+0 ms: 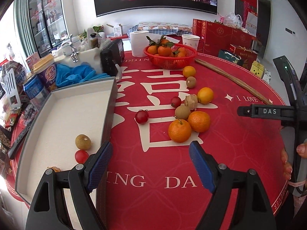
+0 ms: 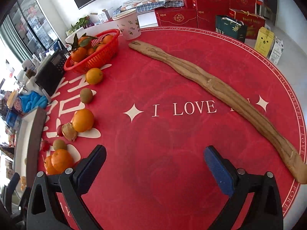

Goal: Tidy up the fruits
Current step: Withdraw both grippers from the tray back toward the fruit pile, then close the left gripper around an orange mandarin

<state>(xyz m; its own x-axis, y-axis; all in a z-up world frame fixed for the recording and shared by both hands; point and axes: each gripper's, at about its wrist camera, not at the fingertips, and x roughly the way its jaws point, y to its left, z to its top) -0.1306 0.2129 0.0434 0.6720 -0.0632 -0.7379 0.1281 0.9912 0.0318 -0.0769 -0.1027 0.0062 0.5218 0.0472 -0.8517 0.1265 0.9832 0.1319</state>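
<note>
Both the left gripper [image 1: 150,161] and right gripper [image 2: 155,164] have jaws spread, holding nothing. The nearest orange [image 1: 179,130] looks round, firm and likely to roll; grip its wide middle.

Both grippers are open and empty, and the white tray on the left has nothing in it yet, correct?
Not quite. Both the left gripper and right gripper are open and empty, but the tray is not: the left wrist view shows a brown fruit and a small red fruit already lying in it.

Left gripper [image 1: 150,158] and right gripper [image 2: 154,163] gape wide (both empty).
</note>
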